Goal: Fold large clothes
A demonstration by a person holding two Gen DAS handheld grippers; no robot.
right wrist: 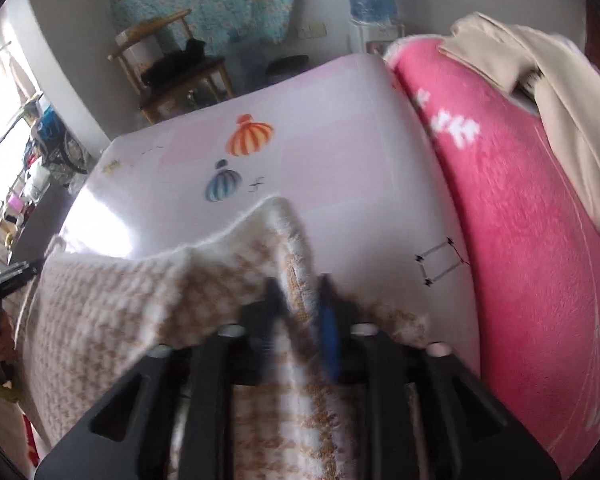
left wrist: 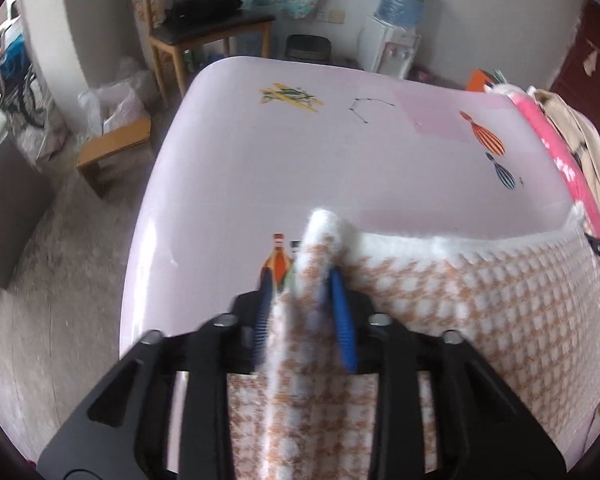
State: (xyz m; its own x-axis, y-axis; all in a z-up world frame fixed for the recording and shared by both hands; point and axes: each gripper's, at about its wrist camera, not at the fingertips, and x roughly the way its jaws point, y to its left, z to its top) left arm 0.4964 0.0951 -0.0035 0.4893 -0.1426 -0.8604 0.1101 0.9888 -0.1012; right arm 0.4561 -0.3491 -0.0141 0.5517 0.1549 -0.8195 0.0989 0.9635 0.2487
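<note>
L tool [left wrist: 300, 280] & R tool [right wrist: 298, 280] both point down at the bed [left wrist: 300, 152], which has a pale pink sheet w/ balloon and plane prints. Each has a bunched corner of the knit garment [left wrist: 460, 300] btwn its blue fingers [left wrist: 342, 320]. It's a fluffy white thing w/ an orange-tan check, white fuzzy edge on top.

L tool: jaws apart, a ridge of cloth standing up btwn them, its tip poking past the fingertips. The pads don't look to be pressing on it, tho the pic is blurry there. R tool: same, jaws apart w/ a fold of cloth running thru the gap, not squeezed as far as I can tell.

The garment's top edge runs across from one tool to the other, sagging a bit in the middle, and the rest hangs/lies toward the near side of the bed. Far half of the sheet is bare.

On the R side of the bed, a bright pink blanket [right wrist: 520, 240] lies alongside, touching the sheet edge, w/ a beige garment [right wrist: 560, 100] draped on top of it. Beyond the foot of the bed: wooden chair [left wrist: 208, 32] w/ smth black on its seat, and a water dispenser [left wrist: 392, 48] w/ a blue bottle by the wall. Floor to the L has bags & a low wooden stool [left wrist: 112, 148].
</note>
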